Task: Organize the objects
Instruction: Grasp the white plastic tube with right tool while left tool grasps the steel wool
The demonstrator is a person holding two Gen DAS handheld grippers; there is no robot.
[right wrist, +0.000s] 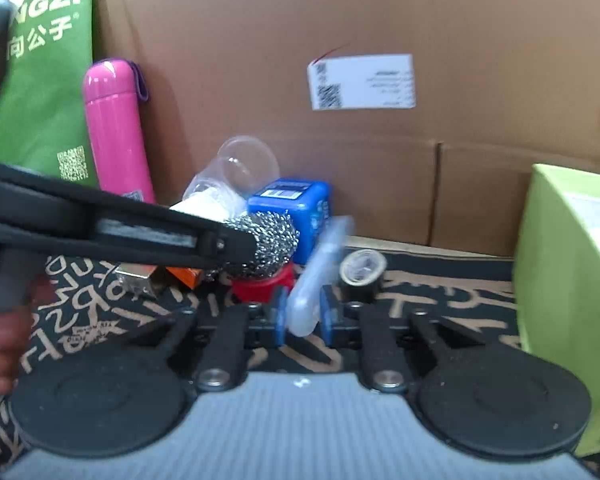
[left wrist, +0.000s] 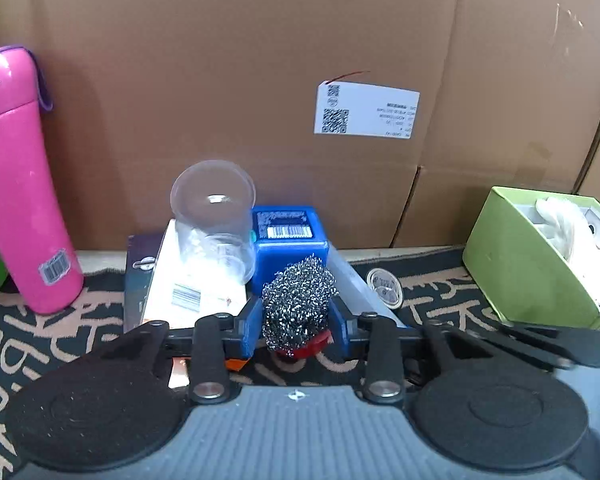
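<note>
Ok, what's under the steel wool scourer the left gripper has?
A red base sits directly beneath the steel wool scourer, resting on the patterned mat. The left gripper pinches the scourer. Whether base and scourer are joined is hidden by the wool.

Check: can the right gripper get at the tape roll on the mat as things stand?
Probably not yet. The right gripper is shut on a translucent plastic piece, so it has no free jaws. The tape roll sits just right of it on the mat, with nothing in between.
</note>
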